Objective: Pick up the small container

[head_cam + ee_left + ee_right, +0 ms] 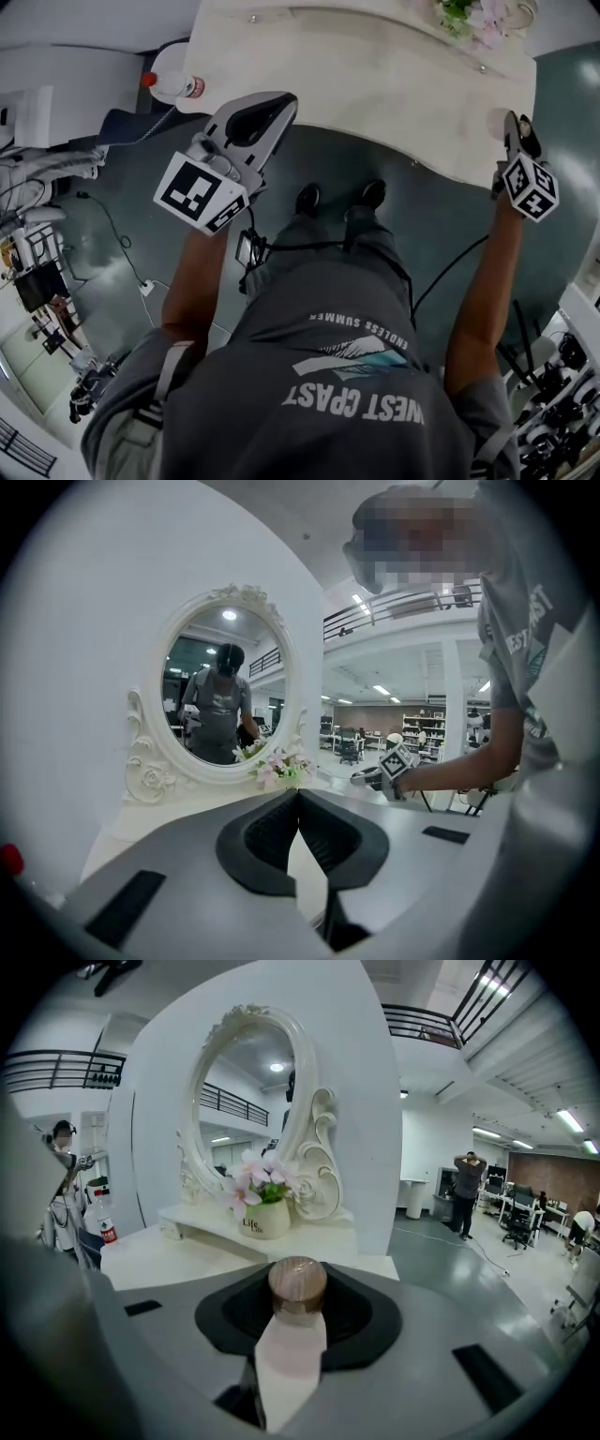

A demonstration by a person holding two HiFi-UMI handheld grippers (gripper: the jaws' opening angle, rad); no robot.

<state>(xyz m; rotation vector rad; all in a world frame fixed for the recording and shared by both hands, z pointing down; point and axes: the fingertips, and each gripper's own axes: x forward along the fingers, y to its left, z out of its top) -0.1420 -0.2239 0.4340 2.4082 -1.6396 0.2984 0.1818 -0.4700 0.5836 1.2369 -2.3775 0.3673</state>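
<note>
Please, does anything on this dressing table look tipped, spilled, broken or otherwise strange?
Nothing stands out. The flower pot stands upright by the mirror, and the right gripper holds the small container upright, with its lid on. No spill or damage shows on the table.

Clad in a grey short-sleeved T-shirt (349,405) printed with pale lettering and a teal-and-white graphic. Below it, grey trousers (323,272) and black shoes (307,198). Crossed at one shoulder by a pale strap (171,367). Hung at the waist with a small dark box (249,251), and strung with thin black cables (450,264) across the trousers. Fitted in each hand with a smooth pale-grey shell lined with ribbed black pads: left claw (298,803), right claw (298,1299). Capped on each with white faces bearing black square markers: left cube (200,194), right cube (530,186).
</note>
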